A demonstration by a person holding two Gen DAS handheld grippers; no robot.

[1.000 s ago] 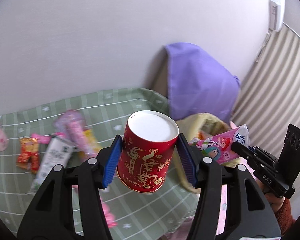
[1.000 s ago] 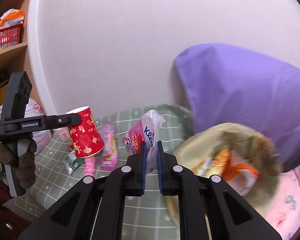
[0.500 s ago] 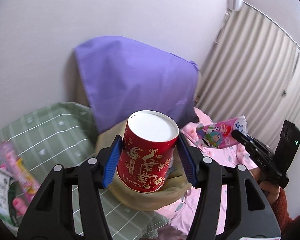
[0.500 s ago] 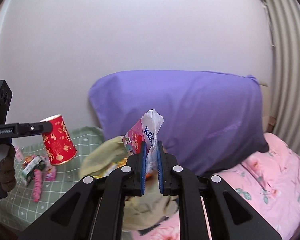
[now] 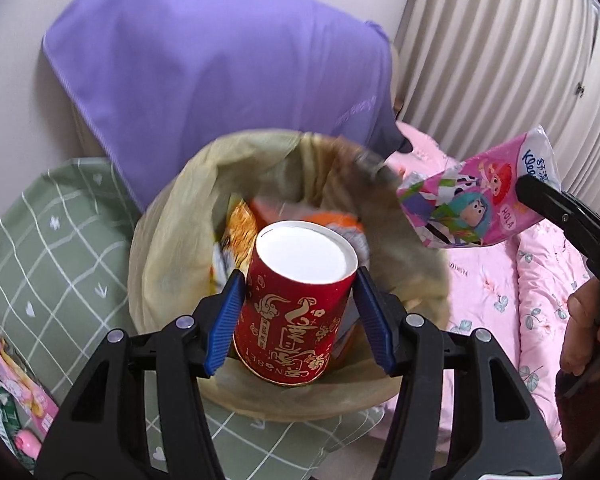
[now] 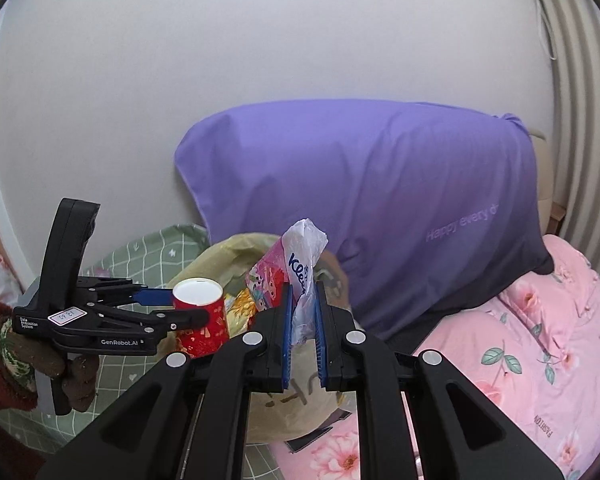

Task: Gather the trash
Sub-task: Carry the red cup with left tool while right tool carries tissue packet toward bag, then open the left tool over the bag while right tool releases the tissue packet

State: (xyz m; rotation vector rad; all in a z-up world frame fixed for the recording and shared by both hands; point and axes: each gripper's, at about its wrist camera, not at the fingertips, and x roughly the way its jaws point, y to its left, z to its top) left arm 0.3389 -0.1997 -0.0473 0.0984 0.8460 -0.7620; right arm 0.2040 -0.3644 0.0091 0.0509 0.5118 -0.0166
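Tilted downward at frame centre, the left gripper [image 5: 298,312] jaws clamp a red paper cup [image 5: 296,300] over the open trash bag [image 5: 168,248]; at right, the right gripper [image 6: 303,336] pinches a tissue packet [image 5: 472,204] beside the rim.

red paper cup [image 5: 300,300]: gold print, upside down, over yellow trash bag's [image 5: 168,256] open mouth | pink tissue pack [image 5: 480,204]: cartoon print, crumpled, above bag's right rim
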